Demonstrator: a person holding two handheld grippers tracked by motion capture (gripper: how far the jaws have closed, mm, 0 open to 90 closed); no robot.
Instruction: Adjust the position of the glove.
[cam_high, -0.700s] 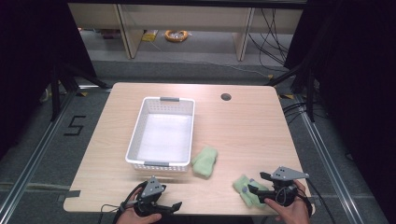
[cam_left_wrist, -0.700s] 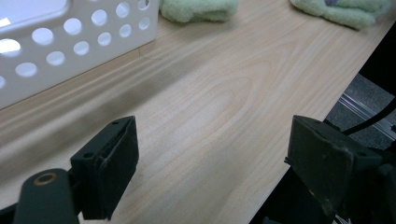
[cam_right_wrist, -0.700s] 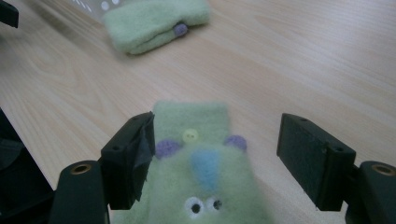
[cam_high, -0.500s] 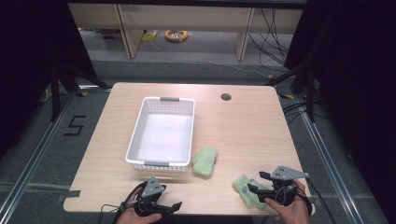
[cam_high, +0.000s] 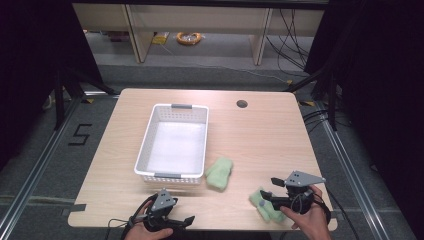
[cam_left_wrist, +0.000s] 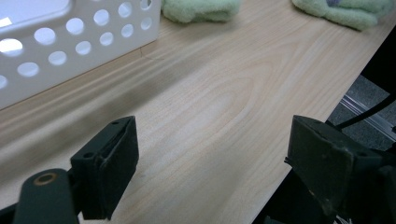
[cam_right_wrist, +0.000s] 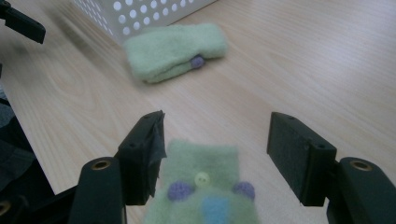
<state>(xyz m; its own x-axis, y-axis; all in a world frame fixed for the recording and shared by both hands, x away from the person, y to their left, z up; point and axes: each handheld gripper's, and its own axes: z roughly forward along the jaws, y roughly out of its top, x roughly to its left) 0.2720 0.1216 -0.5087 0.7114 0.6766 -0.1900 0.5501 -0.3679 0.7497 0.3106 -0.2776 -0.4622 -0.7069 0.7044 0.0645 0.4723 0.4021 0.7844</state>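
Two light green fuzzy mittens lie on the wooden table (cam_high: 260, 140). One mitten (cam_high: 219, 173) (cam_right_wrist: 175, 51) rests just off the front right corner of a white perforated basket (cam_high: 172, 142). The other mitten (cam_high: 263, 205) (cam_right_wrist: 203, 186), with purple dots and a small button, lies between the jaws of my right gripper (cam_high: 268, 199) (cam_right_wrist: 217, 154), which is open around its end. My left gripper (cam_high: 186, 221) (cam_left_wrist: 210, 168) stands open near the table's front edge, below the basket, with only bare wood between its jaws.
The basket (cam_left_wrist: 70, 42) looks empty and sits left of the table's middle. A round cable hole (cam_high: 242, 104) is at the back right. The table's front edge lies close behind both grippers; metal frame rails and cables run along the floor.
The right gripper has crept slightly left over the near mitten. The left gripper, the basket and the far mitten are as before.
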